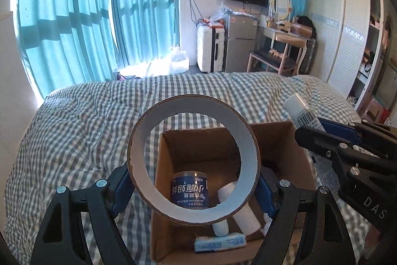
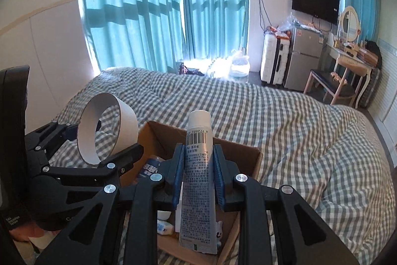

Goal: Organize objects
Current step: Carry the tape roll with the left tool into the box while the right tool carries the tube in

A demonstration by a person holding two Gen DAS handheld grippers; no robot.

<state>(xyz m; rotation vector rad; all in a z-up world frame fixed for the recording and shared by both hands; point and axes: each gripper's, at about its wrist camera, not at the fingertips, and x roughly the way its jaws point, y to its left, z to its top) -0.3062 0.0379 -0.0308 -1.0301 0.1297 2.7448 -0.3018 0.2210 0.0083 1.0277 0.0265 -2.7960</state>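
left gripper (image 1: 193, 193) clamped on a cardboard ring (image 1: 193, 160), blue pads pressing its outer wall from both sides, jaws standing wide because of the ring's width. ring held upright above the near edge of an open cardboard box (image 1: 280, 133), hole facing the camera. seen through the hole and below it, inside the box: a blue-labelled jar (image 1: 189, 193), two white cylinders (image 1: 245, 215) leaning side by side, a small light-blue packet (image 1: 219, 242) lying flat near the front wall. box resting on a bed with grey-white checked cover (image 1: 86, 121).

right gripper (image 2: 198, 170) closed tight on a white tube (image 2: 198, 180), pads gripping its flat sides about the middle, cap end pointing up and away, crimped end hanging low over the box (image 2: 250, 158). in the left wrist view, same tube (image 1: 301, 113) and right gripper (image 1: 320, 135) visible at the right side, just beside the box's far right corner. in the right wrist view, left gripper (image 2: 99, 148) with the ring (image 2: 109, 131) visible at the left, over the box's left edge.

behind the bed: teal curtains (image 1: 86, 16), a white suitcase (image 1: 211, 49), a small fridge (image 1: 239, 41).
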